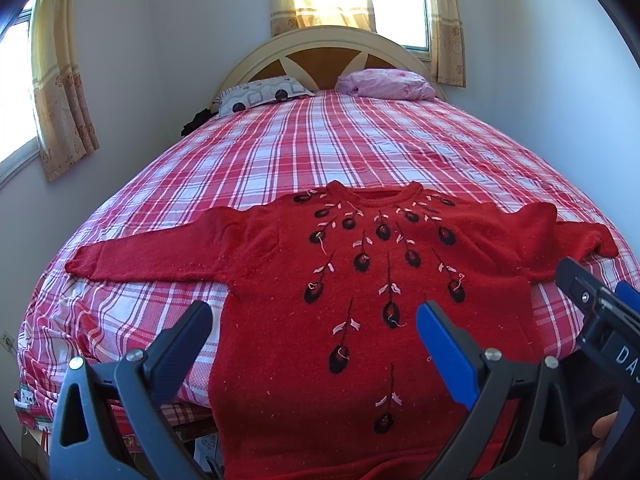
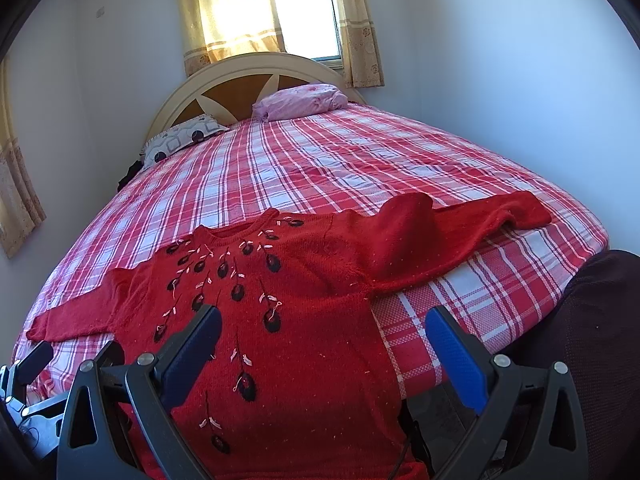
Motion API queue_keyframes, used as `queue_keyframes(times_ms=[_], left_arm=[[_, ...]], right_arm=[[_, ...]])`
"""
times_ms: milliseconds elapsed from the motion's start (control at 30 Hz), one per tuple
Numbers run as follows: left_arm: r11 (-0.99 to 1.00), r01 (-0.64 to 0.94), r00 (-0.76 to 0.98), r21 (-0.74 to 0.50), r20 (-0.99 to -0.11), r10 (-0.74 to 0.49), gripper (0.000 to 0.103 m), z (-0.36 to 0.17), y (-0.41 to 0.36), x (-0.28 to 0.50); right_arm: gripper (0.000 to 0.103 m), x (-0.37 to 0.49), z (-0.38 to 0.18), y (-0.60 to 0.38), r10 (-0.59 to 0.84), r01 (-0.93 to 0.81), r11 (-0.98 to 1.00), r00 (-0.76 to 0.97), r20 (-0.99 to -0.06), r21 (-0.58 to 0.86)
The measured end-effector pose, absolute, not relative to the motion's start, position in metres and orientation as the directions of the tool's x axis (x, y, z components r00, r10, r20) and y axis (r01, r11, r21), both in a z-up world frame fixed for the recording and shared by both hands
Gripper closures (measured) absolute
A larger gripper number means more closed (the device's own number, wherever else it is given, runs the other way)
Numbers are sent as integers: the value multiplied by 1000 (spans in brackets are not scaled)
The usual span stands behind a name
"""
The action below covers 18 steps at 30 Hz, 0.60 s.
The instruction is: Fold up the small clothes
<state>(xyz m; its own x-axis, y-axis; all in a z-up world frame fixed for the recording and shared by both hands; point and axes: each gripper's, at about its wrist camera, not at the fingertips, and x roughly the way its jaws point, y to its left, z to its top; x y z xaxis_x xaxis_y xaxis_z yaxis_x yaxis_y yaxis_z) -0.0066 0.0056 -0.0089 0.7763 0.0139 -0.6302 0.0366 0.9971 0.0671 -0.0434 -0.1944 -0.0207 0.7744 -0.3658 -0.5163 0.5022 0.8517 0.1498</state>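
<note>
Red sweater lies flat, face up, on plaid bed, sleeves spread, hem hanging over near edge. Left gripper & right gripper hover above it, fingers wide apart, holding nothing.

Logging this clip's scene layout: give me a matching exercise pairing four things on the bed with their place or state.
Things:
1. red sweater
2. pink pillow
3. grey patterned pillow
4. left tongs

Places or states:
A. at the headboard, left side
B. open, holding nothing
C. spread flat, sleeves out, hem over the bed's near edge
D. at the headboard, right side

Pairs: 1-C, 2-D, 3-A, 4-B
</note>
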Motion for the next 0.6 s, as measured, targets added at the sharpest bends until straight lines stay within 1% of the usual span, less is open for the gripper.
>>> queue_keyframes(times_ms=[600], left_arm=[[997, 46, 757, 68, -653, 9, 0, -22, 3, 4]], right_arm=[[1, -36, -30, -208, -379, 523, 841, 749, -544, 134]])
